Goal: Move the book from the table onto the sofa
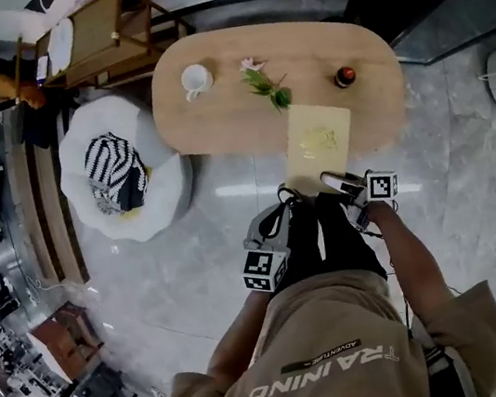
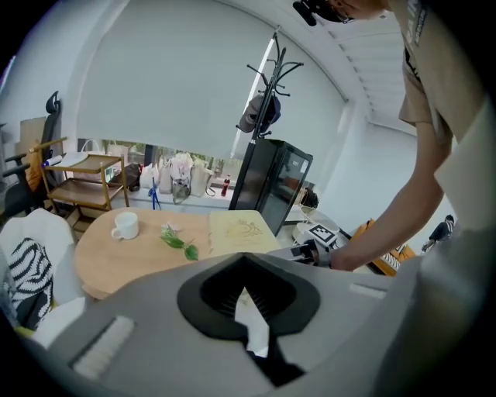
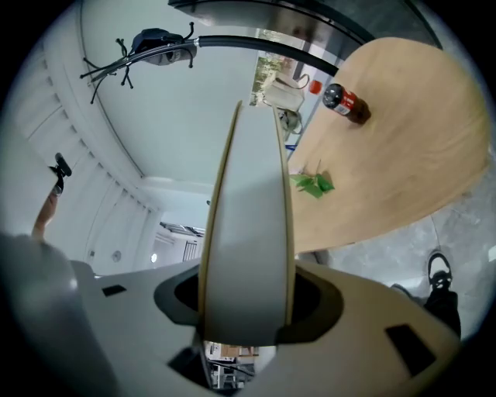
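A cream book (image 1: 318,139) hangs over the near edge of the oval wooden table (image 1: 216,118). My right gripper (image 1: 335,180) is shut on its near end. In the right gripper view the book (image 3: 248,225) runs edge-on straight between the jaws of the right gripper (image 3: 246,306), pressed on both sides. My left gripper (image 1: 283,199) hovers just left of the book without touching it. In its own view the left gripper (image 2: 248,291) stands open with nothing inside, and the book (image 2: 240,231) lies ahead. A white round soft seat (image 1: 164,174) with a striped cushion (image 1: 114,171) stands left of the table.
On the table are a white cup (image 1: 195,79), a green sprig (image 1: 265,86) and a red bottle (image 1: 344,77). A wooden cart (image 1: 98,34) stands behind the seat. A coat stand (image 2: 267,85) and a black cabinet (image 2: 275,186) are beyond the table. The floor is grey tile.
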Demonstrator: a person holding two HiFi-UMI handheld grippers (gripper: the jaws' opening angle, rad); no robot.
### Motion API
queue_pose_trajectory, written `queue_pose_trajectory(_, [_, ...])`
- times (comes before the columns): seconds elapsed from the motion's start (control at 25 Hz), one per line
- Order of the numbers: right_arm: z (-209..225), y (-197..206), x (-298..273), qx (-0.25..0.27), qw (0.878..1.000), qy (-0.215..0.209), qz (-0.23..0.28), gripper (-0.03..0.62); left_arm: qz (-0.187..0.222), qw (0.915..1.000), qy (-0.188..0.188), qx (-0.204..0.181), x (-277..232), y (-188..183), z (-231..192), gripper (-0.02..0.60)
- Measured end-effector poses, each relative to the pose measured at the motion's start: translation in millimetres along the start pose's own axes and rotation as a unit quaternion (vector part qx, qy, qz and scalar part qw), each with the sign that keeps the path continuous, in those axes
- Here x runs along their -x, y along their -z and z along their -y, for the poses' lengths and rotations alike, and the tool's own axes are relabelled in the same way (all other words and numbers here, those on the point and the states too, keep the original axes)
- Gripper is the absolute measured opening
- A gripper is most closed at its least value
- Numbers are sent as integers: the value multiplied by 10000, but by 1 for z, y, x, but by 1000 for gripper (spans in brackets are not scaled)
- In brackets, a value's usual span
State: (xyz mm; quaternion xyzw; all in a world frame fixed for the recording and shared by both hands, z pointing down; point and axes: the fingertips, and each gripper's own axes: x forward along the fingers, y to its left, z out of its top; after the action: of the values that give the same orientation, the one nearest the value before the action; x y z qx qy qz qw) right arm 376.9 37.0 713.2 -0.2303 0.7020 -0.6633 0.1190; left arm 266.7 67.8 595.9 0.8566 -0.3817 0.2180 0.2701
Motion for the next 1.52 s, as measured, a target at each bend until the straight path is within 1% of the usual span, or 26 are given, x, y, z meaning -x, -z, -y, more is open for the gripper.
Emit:
queue_pose_trajectory(0.16, [-44, -4, 8, 136, 9999, -75, -65, 222, 360, 9992, -173, 23, 20, -25, -1, -3])
queue_pose_trajectory(0.28, [-82, -10, 5, 471, 9986, -165, -187, 222, 593, 9976, -360, 18, 34, -40, -10, -3])
queue_pose_trajectory(0.44, [-116, -17, -4, 547, 9977, -207, -332, 222, 819, 9952, -538, -53, 48, -62, -25, -3])
queue_pose_trajectory(0.56, [-148, -36, -14, 785, 9956, -354, -357, 222, 994, 9930, -624, -125, 54, -90, -35, -3])
queue_pose_trajectory(0.72, [-191, -58, -31, 1024, 9921, -641, -330, 222, 1407, 9861, -842, -261, 64, -134, -50, -3])
queue_pose_trajectory(0.84, [-211, -66, -45, 1264, 9880, -770, -436, 222, 1687, 9797, -1031, -335, 72, -161, -61, -3])
queue_pose_trajectory(0.92, [-219, -68, -51, 1325, 9862, -804, -578, 222, 1840, 9754, -1161, -348, 76, -173, -66, -3])
queue_pose_trajectory(1.08, [-228, -66, -67, 1466, 9805, -959, -890, 222, 1914, 9705, -1429, -326, 83, -177, -81, -3])
queue_pose_trajectory(1.16, [-226, -65, -73, 1522, 9786, -927, -1026, 222, 1890, 9691, -1564, -263, 86, -174, -88, -3])
queue_pose_trajectory(1.32, [-216, -61, -82, 1552, 9753, -756, -1381, 222, 1854, 9645, -1881, 9, 97, -156, -97, -3])
queue_pose_trajectory(1.4, [-213, -58, -88, 1563, 9719, -776, -1582, 222, 1846, 9606, -2071, 137, 102, -146, -101, -3])
queue_pose_trajectory(1.52, [-212, -48, -99, 1389, 9687, -942, -1829, 222, 1762, 9545, -2368, 421, 110, -126, -105, -3])
